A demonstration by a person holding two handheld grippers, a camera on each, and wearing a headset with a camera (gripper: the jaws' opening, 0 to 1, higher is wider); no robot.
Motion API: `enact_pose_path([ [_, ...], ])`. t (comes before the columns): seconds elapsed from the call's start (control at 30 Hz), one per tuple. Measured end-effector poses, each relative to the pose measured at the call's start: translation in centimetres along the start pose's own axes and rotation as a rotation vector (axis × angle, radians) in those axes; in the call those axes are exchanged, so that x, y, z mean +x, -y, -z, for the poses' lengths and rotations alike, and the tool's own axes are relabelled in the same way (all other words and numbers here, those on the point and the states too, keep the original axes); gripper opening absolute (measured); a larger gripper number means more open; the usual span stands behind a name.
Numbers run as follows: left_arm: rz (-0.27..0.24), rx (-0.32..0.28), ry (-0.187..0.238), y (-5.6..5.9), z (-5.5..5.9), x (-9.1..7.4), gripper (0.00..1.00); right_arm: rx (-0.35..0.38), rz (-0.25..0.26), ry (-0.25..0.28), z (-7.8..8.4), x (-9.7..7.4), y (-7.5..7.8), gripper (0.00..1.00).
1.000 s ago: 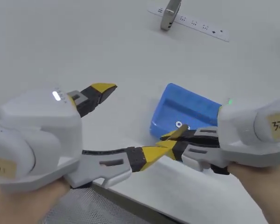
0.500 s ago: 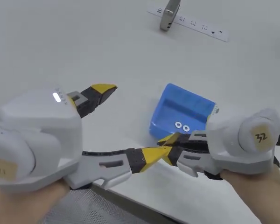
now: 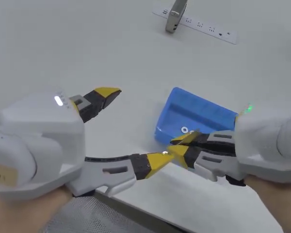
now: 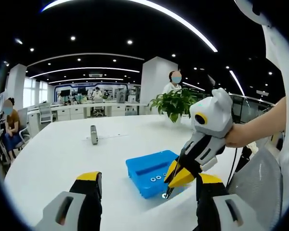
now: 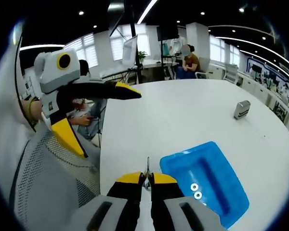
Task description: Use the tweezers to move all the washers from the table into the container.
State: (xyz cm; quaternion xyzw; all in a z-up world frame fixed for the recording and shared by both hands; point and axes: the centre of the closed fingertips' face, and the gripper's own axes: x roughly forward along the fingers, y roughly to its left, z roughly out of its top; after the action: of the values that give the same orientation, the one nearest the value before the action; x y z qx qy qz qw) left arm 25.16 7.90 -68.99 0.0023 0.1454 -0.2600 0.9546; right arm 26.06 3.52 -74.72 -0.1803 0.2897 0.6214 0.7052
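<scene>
1. Your right gripper (image 5: pixel 145 182) is pressed together on the tweezers (image 5: pixel 147 167), whose tips point forward.
2. Your left gripper (image 3: pixel 138 124) stands spread, holding nothing.
3. The blue container (image 5: pixel 176 168), with two washers (image 5: pixel 194 187) inside, lies just ahead-right of the tweezers, by the worktop's near edge; your right gripper is nearer.

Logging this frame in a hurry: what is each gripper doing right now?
Left gripper: open, holding nothing.
Right gripper: shut on the tweezers.
</scene>
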Motion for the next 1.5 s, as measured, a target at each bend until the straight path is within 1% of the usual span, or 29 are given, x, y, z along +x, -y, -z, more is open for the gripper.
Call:
enact_pose_path([
  [0.07, 0.001, 0.000, -0.001, 0.0, 0.0, 0.0, 0.81, 0.020, 0.007, 0.029, -1.0, -0.6, 0.4, 0.03],
  [0.1, 0.000, 0.001, -0.003, 0.0, 0.0, 0.0, 0.81, 0.020, 0.010, 0.039, -1.4, -0.9, 0.5, 0.03],
  [0.13, 0.000, 0.001, -0.002, 0.0, 0.0, 0.0, 0.81, 0.022, 0.021, 0.059, -2.1, -1.3, 0.9, 0.03],
  [0.23, 0.003, 0.000, -0.002, 0.0, 0.1, 0.0, 0.81, 0.016, 0.044, 0.076, -3.0, -1.8, 1.8, 0.03],
  [0.3, 0.005, 0.001, -0.004, 0.1, 0.1, 0.1, 0.81, 0.020, 0.066, 0.084, -3.3, -1.8, 2.9, 0.03],
  [0.4, 0.005, 0.003, -0.006, 0.1, 0.1, 0.1, 0.81, 0.030, 0.090, 0.075, -3.2, -1.6, 4.0, 0.03],
  [0.5, 0.003, 0.001, -0.005, 0.1, 0.1, 0.1, 0.81, 0.066, 0.125, 0.046, -2.6, -0.9, 5.5, 0.03],
  [0.6, 0.006, -0.001, -0.006, 0.1, 0.1, 0.1, 0.80, 0.106, 0.138, 0.038, -2.2, 0.2, 6.6, 0.03],
  [0.7, 0.018, -0.005, -0.008, 0.2, 0.2, 0.1, 0.75, 0.133, 0.143, 0.025, -1.6, 1.1, 7.4, 0.03],
  [0.9, 0.014, -0.003, -0.011, 0.1, 0.3, 0.0, 0.74, 0.149, 0.133, -0.010, -0.4, 2.6, 8.0, 0.03],
  [1.03, 0.012, -0.003, -0.013, 0.1, 0.3, 0.0, 0.74, 0.158, 0.133, -0.020, 0.2, 3.0, 8.1, 0.03],
  [1.17, 0.011, -0.002, -0.016, 0.1, 0.4, 0.0, 0.74, 0.156, 0.133, -0.032, 0.6, 2.9, 8.1, 0.03],
  [1.23, 0.010, -0.007, -0.011, 0.1, 0.3, 0.0, 0.74, 0.150, 0.135, -0.030, 0.6, 2.8, 8.0, 0.03],
  [1.4, 0.011, -0.007, -0.020, 0.1, 0.5, 0.1, 0.73, 0.142, 0.132, -0.010, 0.3, 2.4, 8.0, 0.04],
  [1.47, 0.019, -0.009, -0.024, 0.2, 0.5, 0.1, 0.71, 0.136, 0.135, 0.003, -0.1, 1.9, 7.8, 0.03],
  [1.5, 0.026, -0.013, -0.024, 0.3, 0.5, 0.1, 0.68, 0.127, 0.134, 0.018, -0.5, 1.5, 7.5, 0.03],
])
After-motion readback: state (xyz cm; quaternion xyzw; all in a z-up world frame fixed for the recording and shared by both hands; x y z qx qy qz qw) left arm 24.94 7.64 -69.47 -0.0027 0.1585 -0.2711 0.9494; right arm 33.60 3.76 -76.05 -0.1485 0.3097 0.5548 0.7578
